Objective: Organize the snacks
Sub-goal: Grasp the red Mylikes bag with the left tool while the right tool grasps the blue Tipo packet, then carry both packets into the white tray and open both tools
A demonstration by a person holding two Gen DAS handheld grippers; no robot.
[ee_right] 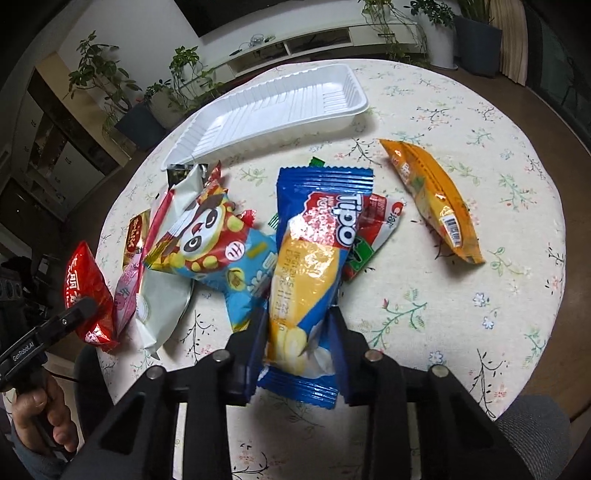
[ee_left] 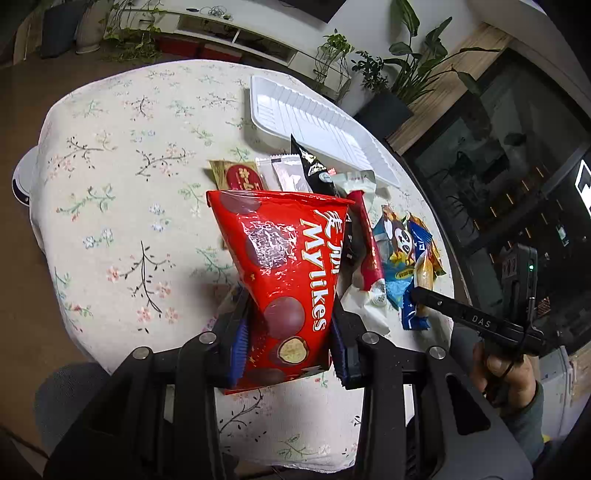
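My left gripper (ee_left: pixel 290 332) is clamped on the red Mylikes bag (ee_left: pixel 284 273), gripped at its lower end so the rest stands clear of the pile. My right gripper (ee_right: pixel 299 332) has closed on the blue Tipo packet (ee_right: pixel 314 258) — again near its end. The white tray (ee_right: pixel 273 110) lies empty beyond the snack pile (ee_right: pixel 207 240), the likely destination.

Potted plants (ee_right: pixel 99 74), perhaps shelving (ee_left: pixel 236 33)
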